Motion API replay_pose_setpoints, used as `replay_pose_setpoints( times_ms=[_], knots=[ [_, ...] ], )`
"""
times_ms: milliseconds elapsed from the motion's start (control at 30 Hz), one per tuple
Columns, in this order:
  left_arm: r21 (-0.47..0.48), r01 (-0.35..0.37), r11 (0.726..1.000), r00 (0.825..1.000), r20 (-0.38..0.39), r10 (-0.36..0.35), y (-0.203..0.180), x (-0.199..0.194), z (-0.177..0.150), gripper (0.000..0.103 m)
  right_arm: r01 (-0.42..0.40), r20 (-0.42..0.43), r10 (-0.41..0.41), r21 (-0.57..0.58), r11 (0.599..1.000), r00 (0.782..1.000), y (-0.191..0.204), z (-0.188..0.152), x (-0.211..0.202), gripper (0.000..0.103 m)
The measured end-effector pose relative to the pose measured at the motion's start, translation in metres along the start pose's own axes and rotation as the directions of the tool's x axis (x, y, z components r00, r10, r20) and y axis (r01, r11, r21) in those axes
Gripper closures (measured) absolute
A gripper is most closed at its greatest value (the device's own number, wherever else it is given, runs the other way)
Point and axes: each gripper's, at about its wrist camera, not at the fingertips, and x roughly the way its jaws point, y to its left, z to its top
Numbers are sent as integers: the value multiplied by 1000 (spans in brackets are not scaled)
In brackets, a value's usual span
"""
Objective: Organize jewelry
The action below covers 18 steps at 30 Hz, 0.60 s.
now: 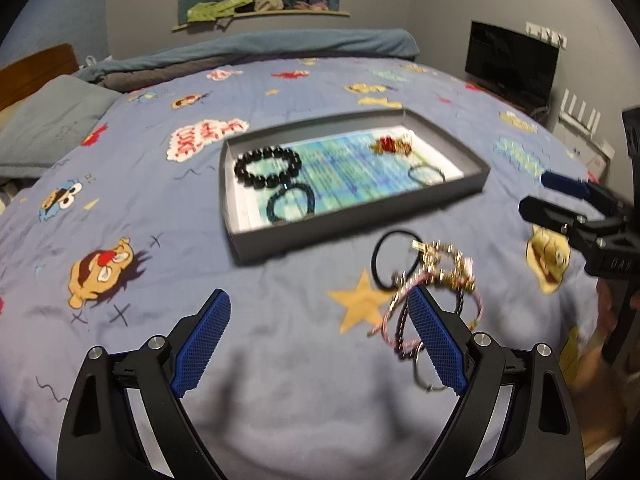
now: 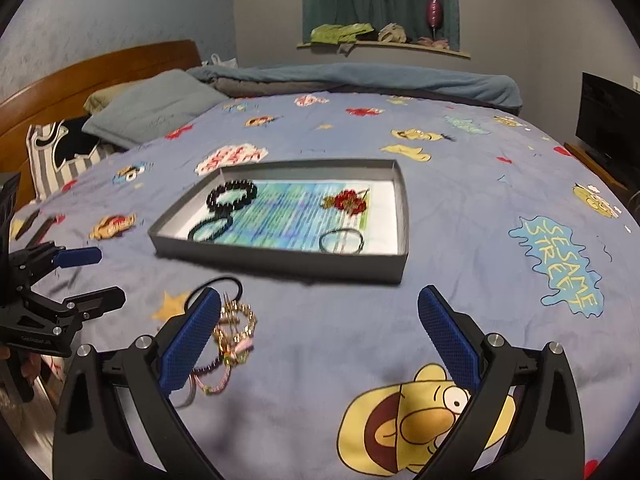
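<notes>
A grey shallow tray (image 1: 352, 236) (image 2: 280, 266) lies on the bed. It holds a black bead bracelet (image 1: 267, 168) (image 2: 232, 196), a dark bracelet (image 1: 290, 204) (image 2: 210, 228), a red and gold piece (image 1: 390, 145) (image 2: 349, 201) and a thin dark ring (image 1: 426, 174) (image 2: 342, 241). A loose pile of gold, pink and dark jewelry (image 1: 436, 288) (image 2: 230, 336) with a black hair tie (image 1: 394, 258) lies on the bedspread in front of the tray. My left gripper (image 1: 320, 320) is open, its right finger beside the pile. My right gripper (image 2: 320, 320) is open and empty, its left finger beside the pile.
The blue cartoon bedspread (image 2: 480, 240) covers the bed. Pillows (image 2: 152, 108) and a wooden headboard (image 2: 100, 68) are at the far left. A folded blue blanket (image 2: 360, 76) lies along the far edge. A black screen (image 1: 510, 62) stands to the right.
</notes>
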Motion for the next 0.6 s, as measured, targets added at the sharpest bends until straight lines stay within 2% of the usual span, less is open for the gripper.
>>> replay_pose_setpoints(
  times_ms=[200,367,467,600],
  knots=[
    [42,9,999,999,-46,-7,-5,14,-12,13,-8,-29,7,-36,999,1000,-2,-10,4,6],
    [53,58,997,997,-52,-55,-11,17,-16,16,-48,-70,44,-52,997,997,2,-19,11,6],
    [55,84,995,995,-58,-81,-16,19,-15,24,-64,-77,58,-65,996,995,5,-22,12,8],
    [65,77,995,994,-79,-71,-18,25,-16,36,-83,-84,78,-58,995,993,7,-24,15,21]
  ],
)
